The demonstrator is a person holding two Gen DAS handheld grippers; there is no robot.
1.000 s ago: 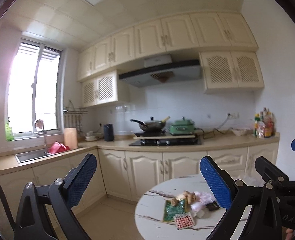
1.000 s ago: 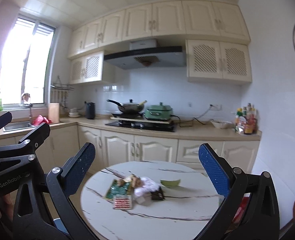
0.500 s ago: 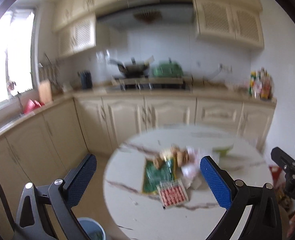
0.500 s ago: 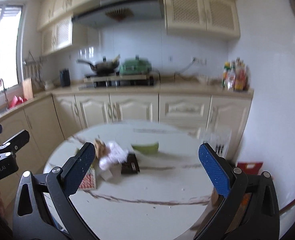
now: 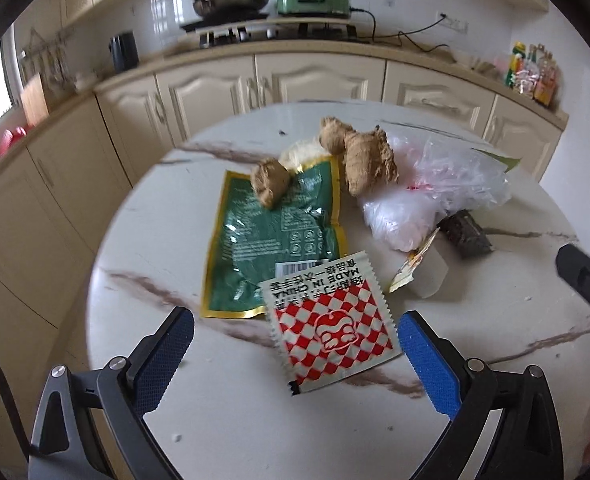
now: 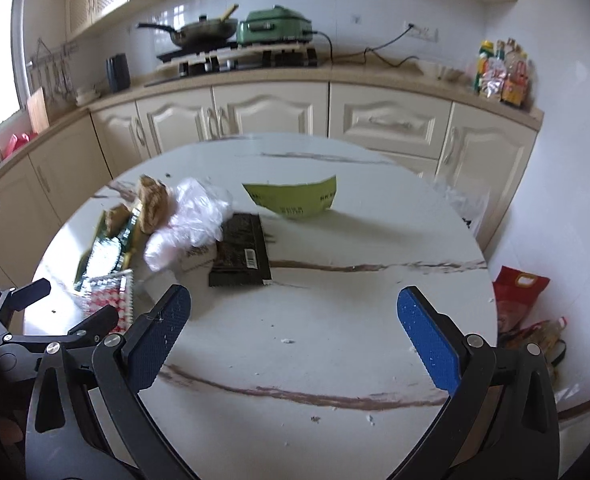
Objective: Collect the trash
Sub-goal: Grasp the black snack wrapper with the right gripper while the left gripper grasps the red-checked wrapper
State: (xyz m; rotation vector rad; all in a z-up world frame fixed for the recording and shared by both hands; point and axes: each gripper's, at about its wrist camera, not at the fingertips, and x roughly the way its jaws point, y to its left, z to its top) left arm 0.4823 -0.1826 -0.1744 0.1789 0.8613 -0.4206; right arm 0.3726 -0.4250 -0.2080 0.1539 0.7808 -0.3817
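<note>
Red-checked sachet (image 5: 332, 325) flat, overlapping green foil pouch (image 5: 273, 240), crumpled clear bag (image 5: 431, 186) beside, black packet (image 6: 241, 255) flat, lime wrapper (image 6: 295, 199) apart.

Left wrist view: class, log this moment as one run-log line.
left gripper: open, empty | target: red-checked packet between fingers, on table | right gripper: open, empty

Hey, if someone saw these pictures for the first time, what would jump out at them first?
Probably the red-and-white checkered packet, lying on the round marble table right between the open left gripper fingers. Behind it, a green foil wrapper carries brown ginger pieces, beside a crumpled clear plastic bag. The right gripper hangs open over bare tabletop.
</note>
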